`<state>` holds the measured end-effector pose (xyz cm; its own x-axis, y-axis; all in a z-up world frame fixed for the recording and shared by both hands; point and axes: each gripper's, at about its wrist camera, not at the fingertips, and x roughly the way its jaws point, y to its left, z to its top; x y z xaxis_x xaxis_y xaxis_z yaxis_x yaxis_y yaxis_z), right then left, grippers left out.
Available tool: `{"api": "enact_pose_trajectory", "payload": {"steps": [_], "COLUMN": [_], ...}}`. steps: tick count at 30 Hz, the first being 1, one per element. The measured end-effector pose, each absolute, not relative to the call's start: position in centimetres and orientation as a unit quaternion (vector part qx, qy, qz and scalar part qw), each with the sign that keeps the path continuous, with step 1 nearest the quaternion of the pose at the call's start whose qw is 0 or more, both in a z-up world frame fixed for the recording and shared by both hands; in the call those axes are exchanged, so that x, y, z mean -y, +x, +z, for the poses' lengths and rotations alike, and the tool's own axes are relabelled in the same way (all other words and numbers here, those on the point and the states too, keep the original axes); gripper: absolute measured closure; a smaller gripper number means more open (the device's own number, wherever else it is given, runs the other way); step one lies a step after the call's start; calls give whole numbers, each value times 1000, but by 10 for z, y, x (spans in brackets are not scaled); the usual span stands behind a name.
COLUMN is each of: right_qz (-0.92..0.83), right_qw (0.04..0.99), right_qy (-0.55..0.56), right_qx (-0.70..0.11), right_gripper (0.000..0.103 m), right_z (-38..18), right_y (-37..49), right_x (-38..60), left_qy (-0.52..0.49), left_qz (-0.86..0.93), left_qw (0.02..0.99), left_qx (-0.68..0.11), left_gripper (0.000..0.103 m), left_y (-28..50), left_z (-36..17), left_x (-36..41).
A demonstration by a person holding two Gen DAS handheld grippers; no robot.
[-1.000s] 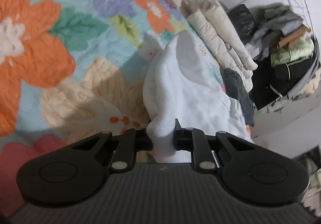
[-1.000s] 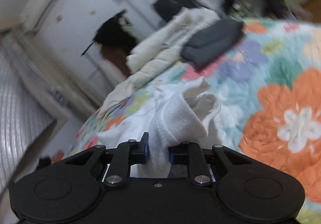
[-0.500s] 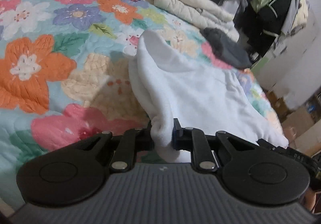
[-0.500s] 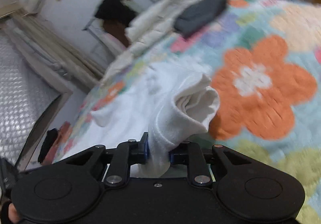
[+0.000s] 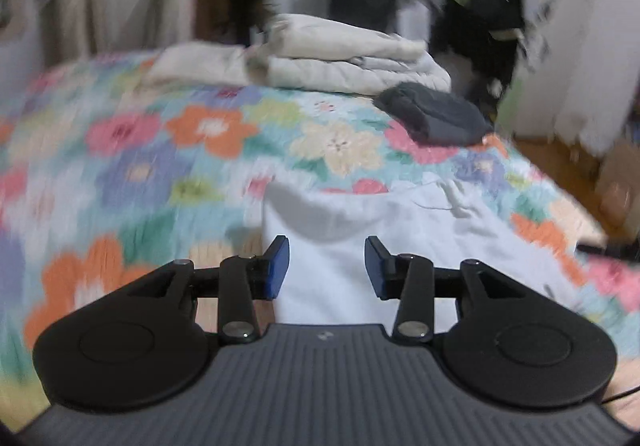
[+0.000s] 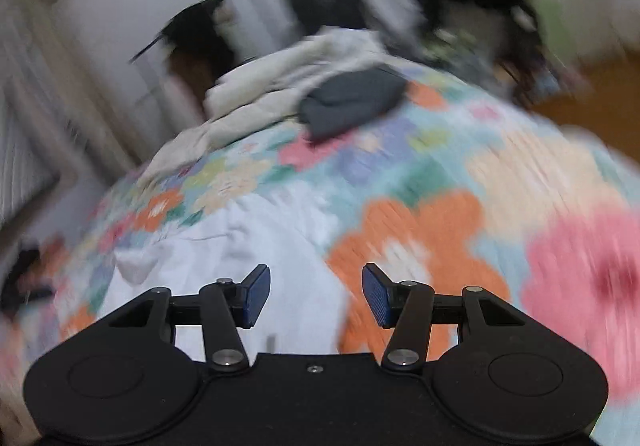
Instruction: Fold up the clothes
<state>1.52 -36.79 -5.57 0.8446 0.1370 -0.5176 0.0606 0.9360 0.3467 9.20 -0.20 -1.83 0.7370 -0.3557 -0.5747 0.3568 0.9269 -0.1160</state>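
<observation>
- Left gripper point(image 5: 326, 266) hangs above the near end of the white garment point(image 5: 420, 242) with its jaws parted and nothing between the blue pads; they have just been opening, and the cloth lies below them on the bed, not in them.
- Right gripper point(image 6: 316, 296) reads the same way to me: jaws just been opening, now well apart, blue pads bare, the white garment point(image 6: 256, 246) lying under and to the left of its gap.
- That garment sits on the flowered quilt point(image 5: 200, 166) near my edge of the bed, folded over on itself, its far edge curled up a little.
- Beyond it lie a dark grey folded piece point(image 5: 432, 118) and a pile of cream clothes point(image 5: 340, 62), well apart from my work.
- I judge the step in hand to be letting go after a fold and pulling clear.
- To do it well, I want both grippers lifted straight off so no pad drags the top layer askew.
- Both views are blurred, so I cannot tell how square the fold lies; I would check that before pressing it flat or taking the next corners.
</observation>
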Motion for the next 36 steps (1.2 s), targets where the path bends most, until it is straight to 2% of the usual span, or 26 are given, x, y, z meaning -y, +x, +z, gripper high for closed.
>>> {"api": "enact_pose_trajectory", "payload": {"steps": [5, 10, 13, 14, 15, 16, 18, 21, 23, 27, 28, 30, 32, 36], "right_qz": [86, 96, 93, 106, 120, 130, 131, 113, 105, 86, 80, 63, 46, 59], "right_qw": [940, 916, 909, 908, 908, 907, 912, 930, 932, 919, 916, 912, 913, 924], "right_qy": [64, 53, 53, 58, 63, 66, 73, 77, 101, 90, 85, 84, 87, 98], "right_qx": [-325, -385, -404, -400, -396, -394, -381, -341, -332, -375, -383, -396, -396, -366], "right_gripper": [44, 42, 41, 45, 71, 87, 93, 95, 95, 93, 90, 64, 58, 56], "right_z": [-46, -67, -82, -84, -87, -87, -84, -73, -69, -87, -91, -89, -76, -45], "right_y": [103, 176, 209, 213, 217, 217, 215, 202, 201, 220, 223, 224, 216, 177], "right_x": [333, 326, 327, 326, 326, 325, 324, 328, 333, 330, 328, 328, 329, 331], "left_qy": [-22, 28, 7, -5, -13, -19, -25, -3, 24, 38, 32, 29, 33, -1], "left_qz": [-239, -208, -200, -199, -198, -197, -194, -183, -187, -188, -184, -171, -157, -182], "left_qw": [901, 901, 901, 900, 899, 899, 900, 901, 899, 893, 892, 893, 898, 897], "left_qx": [-362, -380, -386, -388, -390, -391, -390, -395, -395, -406, -412, -416, -409, -403], "left_gripper": [65, 65, 65, 65, 64, 64, 64, 65, 66, 65, 64, 65, 62, 62], "left_y": [159, 204, 225, 230, 234, 236, 235, 233, 230, 232, 233, 232, 225, 200], "left_z": [-49, -73, -80, -83, -84, -86, -88, -92, -96, -102, -102, -98, -90, -69], "left_x": [17, 28, 23, 20, 17, 15, 11, 13, 17, 18, 16, 11, 7, 1]}}
